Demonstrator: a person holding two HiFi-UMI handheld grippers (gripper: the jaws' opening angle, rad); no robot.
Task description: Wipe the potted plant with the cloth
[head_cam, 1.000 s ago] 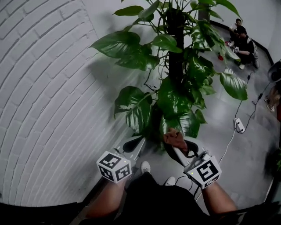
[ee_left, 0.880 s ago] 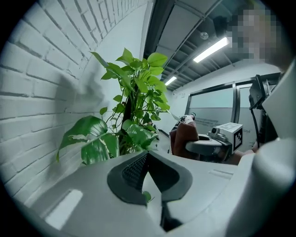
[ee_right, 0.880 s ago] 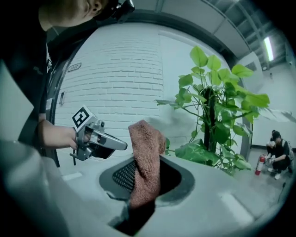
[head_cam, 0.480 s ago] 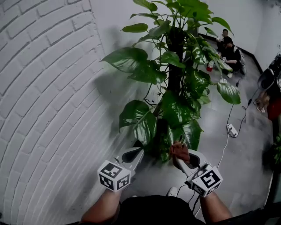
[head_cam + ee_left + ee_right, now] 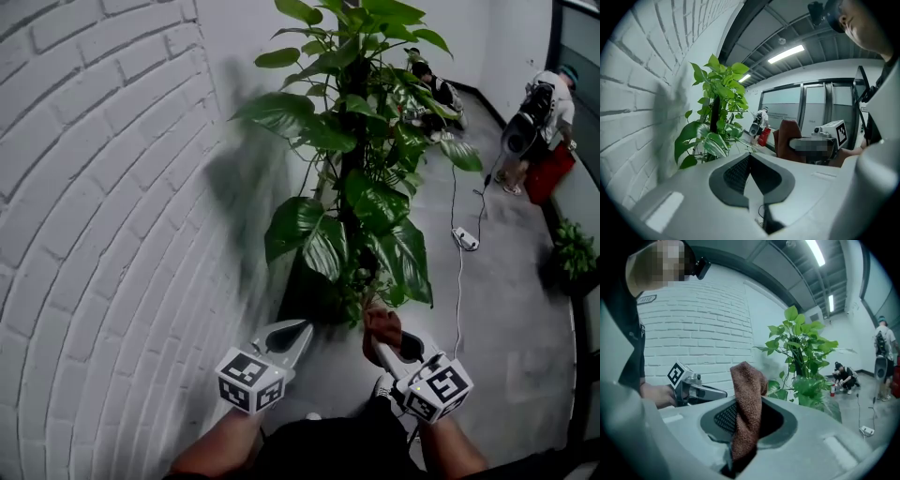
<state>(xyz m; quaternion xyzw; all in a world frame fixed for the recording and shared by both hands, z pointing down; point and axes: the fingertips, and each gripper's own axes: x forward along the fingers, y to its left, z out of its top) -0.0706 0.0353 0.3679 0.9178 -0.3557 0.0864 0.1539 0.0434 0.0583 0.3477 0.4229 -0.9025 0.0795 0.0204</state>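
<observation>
Cloth (image 5: 746,404) sits pinched in your right tool (image 5: 380,341), near the lower leaves of the potted plant (image 5: 361,187); your left tool (image 5: 300,330) is pressed together, empty, alongside.

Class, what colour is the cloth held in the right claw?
Reddish brown; the cloth shows best in the right gripper view.

My head camera looks steeply down on the tall green leafy potted plant (image 5: 361,202); both gripper cameras face it, nearly level, from close by.

wall (image 5: 103,187): white brick | floor (image 5: 506,328): grey | ceiling lights (image 5: 786,54): on
</observation>
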